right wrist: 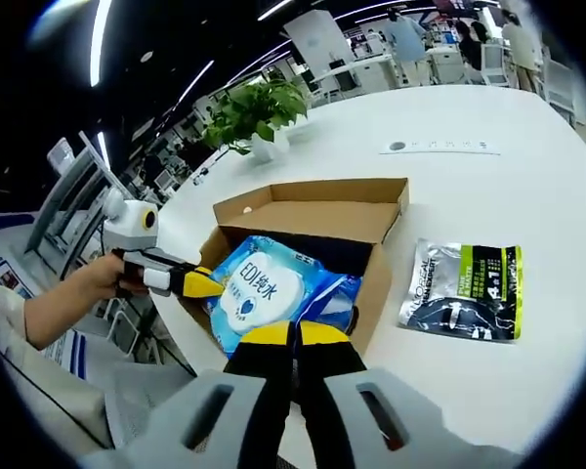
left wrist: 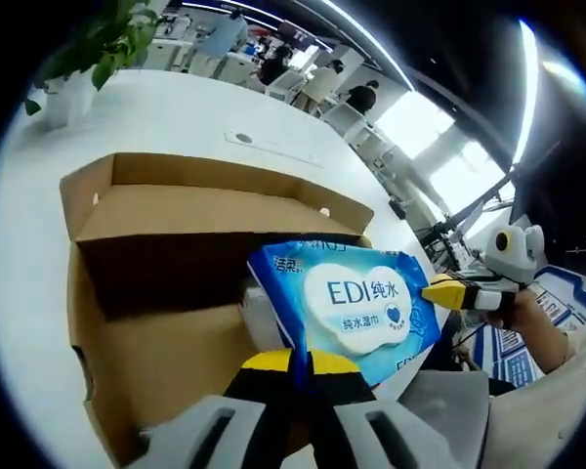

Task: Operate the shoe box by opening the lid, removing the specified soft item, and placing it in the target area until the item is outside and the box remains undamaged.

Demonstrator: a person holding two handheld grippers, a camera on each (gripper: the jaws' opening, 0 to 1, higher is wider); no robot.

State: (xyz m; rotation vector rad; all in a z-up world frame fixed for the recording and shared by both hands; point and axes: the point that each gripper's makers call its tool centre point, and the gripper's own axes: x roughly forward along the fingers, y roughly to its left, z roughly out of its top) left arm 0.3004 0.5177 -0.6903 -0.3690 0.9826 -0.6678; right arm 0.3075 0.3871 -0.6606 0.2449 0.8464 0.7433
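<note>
— Where is the wipes pack (left wrist: 356, 303) found?

— It is seen raised over the open shoe box (left wrist: 176, 225), tilted, its lower part above the box's interior; the lid is folded back. It is not yet set on the table (right wrist: 527, 176).

— And how are the jaws held?

— The left gripper (left wrist: 298, 366) is closed on one edge of the pack, jaws pressed together on the wrapper. The right gripper (right wrist: 293, 337) is clamped likewise on the opposite edge.

— What could be expected to go wrong?

— The soft wrapper is pinched only at its margins, so it could be slipped out of one grip and dropped back in. If the grippers are drawn apart unevenly, the film could be stretched or torn. The cardboard wall could be caught and bent if the pack is dragged low over the rim.

— And the landing?

— A silver pouch (right wrist: 464, 290) lies beside the box, so it could be knocked if the pack is swung that way
</note>
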